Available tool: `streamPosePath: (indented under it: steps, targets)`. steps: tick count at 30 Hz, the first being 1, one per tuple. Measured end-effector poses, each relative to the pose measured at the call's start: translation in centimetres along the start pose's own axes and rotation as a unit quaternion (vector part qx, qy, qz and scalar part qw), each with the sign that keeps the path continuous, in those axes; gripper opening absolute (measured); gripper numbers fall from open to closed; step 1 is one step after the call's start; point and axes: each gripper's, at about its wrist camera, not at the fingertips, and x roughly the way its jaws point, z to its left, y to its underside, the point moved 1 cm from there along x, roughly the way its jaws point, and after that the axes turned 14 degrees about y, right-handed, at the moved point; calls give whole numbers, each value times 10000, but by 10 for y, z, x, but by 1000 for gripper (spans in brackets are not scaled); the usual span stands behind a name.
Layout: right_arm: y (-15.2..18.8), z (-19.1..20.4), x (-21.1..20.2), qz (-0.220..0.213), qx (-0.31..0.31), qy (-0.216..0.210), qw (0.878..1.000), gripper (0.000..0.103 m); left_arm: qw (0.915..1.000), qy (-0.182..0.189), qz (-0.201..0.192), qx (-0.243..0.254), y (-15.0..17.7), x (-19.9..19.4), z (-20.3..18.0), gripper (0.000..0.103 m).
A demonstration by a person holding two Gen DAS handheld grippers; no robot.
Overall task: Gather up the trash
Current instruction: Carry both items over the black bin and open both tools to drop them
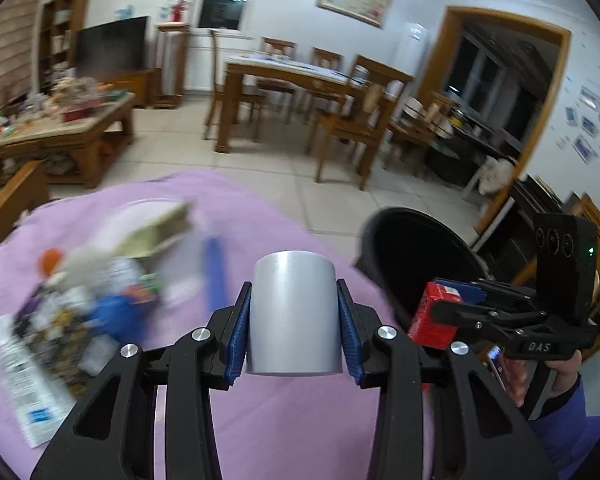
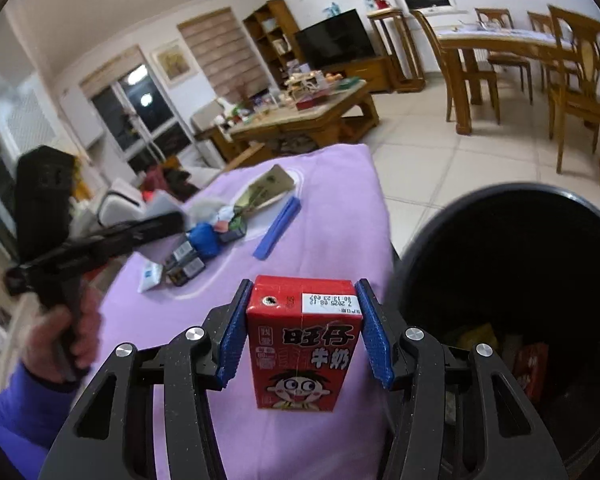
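Lying on the left of the purple cloth (image 1: 260,420), a blurred heap of wrappers and scraps (image 1: 80,300) sits well apart from both grippers, with a blue strip (image 1: 216,276) just beside it. Right of that, the left gripper (image 1: 295,316) has its blue pads pressed against both sides of an upright silver cup (image 1: 294,316), held above the cloth. Farther right, the right gripper (image 2: 304,336) carries a red milk carton (image 2: 303,344) upright between its pads (image 2: 233,340); the left pad touches the carton's side, while a narrow gap shows at the right pad near the top, so the grip looks slack. Just right of the carton stands the black trash bin (image 2: 440,240), its open mouth showing packaging (image 2: 532,368) already inside.
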Motion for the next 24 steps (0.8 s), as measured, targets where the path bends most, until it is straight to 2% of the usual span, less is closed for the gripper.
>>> streamPosePath:
  steps: [4,6,12,19,24]
  targets:
    - [-3,-45,-21,-304,475,97,9984,51,9992,292,193,189,-7,37,-30,40]
    - [-3,-67,-33,-515,578,475,9959,51,9980,443,301,350,-12,58,-50,40]
    - [13,-114,-36,-449,880,1023,9898,51,9907,835,774,741,-10,123,-95,40]
    - [43,-146,-23,-259,1079,1319,9850,51,9824,920,1365,888,16,176,-115,40]
    - [53,-162,-16,-197,1128,1388,9837,52,9807,830,1479,969,27,180,-112,40]
